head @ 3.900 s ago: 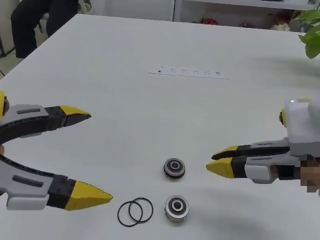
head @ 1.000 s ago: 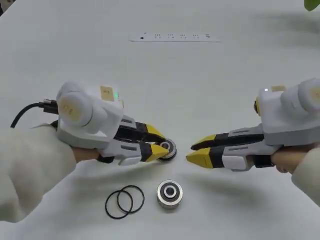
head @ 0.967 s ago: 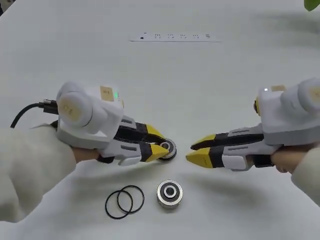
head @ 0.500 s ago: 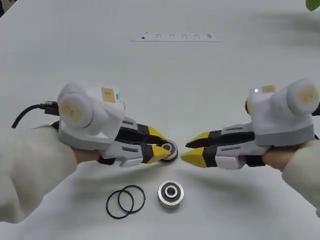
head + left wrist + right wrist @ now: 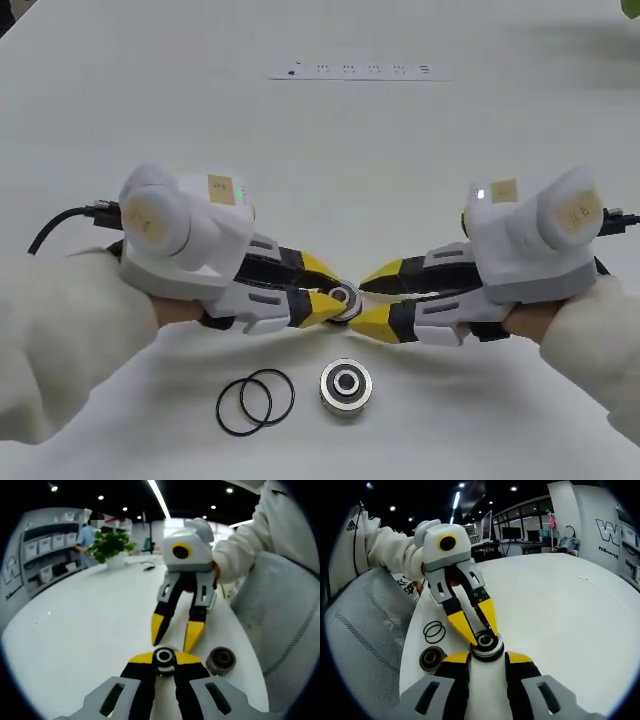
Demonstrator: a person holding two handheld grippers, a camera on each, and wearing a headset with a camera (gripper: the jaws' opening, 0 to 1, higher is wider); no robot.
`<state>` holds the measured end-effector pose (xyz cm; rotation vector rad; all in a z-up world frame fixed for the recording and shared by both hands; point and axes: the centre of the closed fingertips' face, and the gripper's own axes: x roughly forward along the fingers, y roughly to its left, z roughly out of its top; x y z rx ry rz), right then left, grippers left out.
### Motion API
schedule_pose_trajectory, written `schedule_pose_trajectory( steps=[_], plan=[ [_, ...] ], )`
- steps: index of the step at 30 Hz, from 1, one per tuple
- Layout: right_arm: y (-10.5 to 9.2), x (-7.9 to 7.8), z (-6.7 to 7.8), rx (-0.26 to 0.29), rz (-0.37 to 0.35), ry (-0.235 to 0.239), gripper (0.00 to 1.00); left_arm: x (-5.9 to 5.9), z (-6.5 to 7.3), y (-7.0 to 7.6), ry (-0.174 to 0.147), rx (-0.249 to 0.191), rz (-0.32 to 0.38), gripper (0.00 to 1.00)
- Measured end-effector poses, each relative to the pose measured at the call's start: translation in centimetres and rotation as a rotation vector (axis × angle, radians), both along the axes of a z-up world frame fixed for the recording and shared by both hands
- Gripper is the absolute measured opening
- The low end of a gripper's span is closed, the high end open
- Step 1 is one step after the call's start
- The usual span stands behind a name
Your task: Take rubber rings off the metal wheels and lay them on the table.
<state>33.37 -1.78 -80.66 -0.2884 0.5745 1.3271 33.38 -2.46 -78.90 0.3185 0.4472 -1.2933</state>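
A small metal wheel with a black rubber ring sits just above the white table, and my left gripper is shut on it. In the left gripper view the wheel is pinched between the yellow tips. My right gripper faces it from the right, open, its tips on either side of the wheel. A second wheel lies flat nearer the table's front. Two loose black rubber rings lie overlapping to its left.
A white power strip lies at the far side of the table. A black cable trails from the left gripper. A mesh chair stands at the table's edge, and a potted plant sits far off.
The left gripper came in from the left and shut on the farther wheel. Over the last second the right gripper has slid left until its tips reach that wheel.
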Motion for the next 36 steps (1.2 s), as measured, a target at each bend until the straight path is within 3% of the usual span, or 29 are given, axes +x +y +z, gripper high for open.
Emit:
schedule_pose_trajectory(
  steps=[13,21,25,32,35,36],
  plan=[
    [0.03,-0.04,0.12,-0.003,0.033,-0.043,0.19,0.06,-0.08,0.02,-0.002,0.0,0.001,0.14],
    [-0.14,-0.02,0.07,-0.007,0.025,-0.026,0.17,0.08,-0.08,0.04,-0.004,-0.001,0.002,0.14],
    [-0.26,-0.07,-0.01,-0.002,0.005,0.017,0.15,0.1,-0.09,0.05,-0.006,-0.001,0.002,0.14],
    [-0.31,-0.27,0.06,0.0,-0.001,0.035,0.13,0.12,-0.09,0.08,-0.007,-0.001,0.005,0.14],
    [-0.75,-0.03,-0.2,-0.016,-0.001,0.015,0.01,0.1,-0.08,0.08,-0.006,-0.003,0.003,0.14],
    [-0.71,-0.19,-0.2,-0.011,-0.004,0.03,0.01,0.06,-0.08,0.05,-0.007,-0.003,0.002,0.14]
  ],
)
